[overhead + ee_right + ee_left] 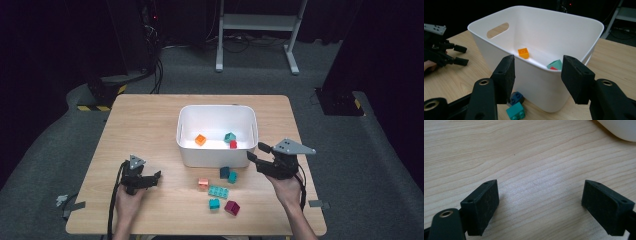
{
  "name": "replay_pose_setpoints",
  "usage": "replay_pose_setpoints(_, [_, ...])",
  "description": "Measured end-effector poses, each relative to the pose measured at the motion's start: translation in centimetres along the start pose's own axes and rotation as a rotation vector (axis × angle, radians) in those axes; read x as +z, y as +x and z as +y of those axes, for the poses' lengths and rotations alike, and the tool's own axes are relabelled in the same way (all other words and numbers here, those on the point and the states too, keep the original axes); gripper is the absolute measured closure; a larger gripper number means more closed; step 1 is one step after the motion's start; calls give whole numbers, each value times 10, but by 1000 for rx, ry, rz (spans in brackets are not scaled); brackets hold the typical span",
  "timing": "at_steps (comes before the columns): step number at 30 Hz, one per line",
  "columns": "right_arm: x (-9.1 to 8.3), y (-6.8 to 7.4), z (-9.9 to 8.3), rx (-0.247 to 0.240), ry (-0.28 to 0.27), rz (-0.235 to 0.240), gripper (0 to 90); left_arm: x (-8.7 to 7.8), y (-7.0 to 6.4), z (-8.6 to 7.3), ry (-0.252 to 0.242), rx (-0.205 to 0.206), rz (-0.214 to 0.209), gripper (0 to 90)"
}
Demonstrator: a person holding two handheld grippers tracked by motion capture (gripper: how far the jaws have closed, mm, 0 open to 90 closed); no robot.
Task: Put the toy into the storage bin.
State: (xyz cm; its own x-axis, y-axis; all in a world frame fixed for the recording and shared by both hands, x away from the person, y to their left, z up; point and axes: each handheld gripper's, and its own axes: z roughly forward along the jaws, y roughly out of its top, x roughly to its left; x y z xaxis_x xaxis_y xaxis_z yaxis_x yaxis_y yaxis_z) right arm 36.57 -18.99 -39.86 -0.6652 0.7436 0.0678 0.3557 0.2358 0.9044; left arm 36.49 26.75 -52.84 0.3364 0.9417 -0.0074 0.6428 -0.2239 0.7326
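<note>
A white bin [217,107] stands mid-table and holds an orange brick [200,140], a teal brick [229,136] and a red brick [233,144]. In front of it lie a dark blue brick [224,172], a teal brick [232,177], a pink brick [203,183], a teal plate [218,192], a small teal brick [214,203] and a magenta brick [231,207]. My right gripper [257,152] is open and empty at the bin's front right corner, facing the bin [544,30]. My left gripper [155,178] rests open and empty on bare wood, left of the bricks.
The wooden table [145,125] has bare room along its left half and behind the bin. The bin's corner [621,130] shows at the top right of the left gripper view. Dark floor, cables and a metal stand [257,22] lie beyond the table.
</note>
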Motion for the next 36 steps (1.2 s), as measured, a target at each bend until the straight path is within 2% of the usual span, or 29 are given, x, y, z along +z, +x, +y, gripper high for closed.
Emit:
replay_pose_setpoints(12, [12,2,-37,41,43,18,448,0,0,0,-1,0,0,144])
replay_pose_setpoints(18, [24,9,-51,18,81,13,448,0,0,0,-1,0,0,144])
replay_pose_setpoints(30, [53,15,-74,30,168,67,441,0,0,0,-1,0,1,144])
replay_pose_setpoints(36, [65,16,-80,31,191,88,433,0,0,0,-1,0,1,144])
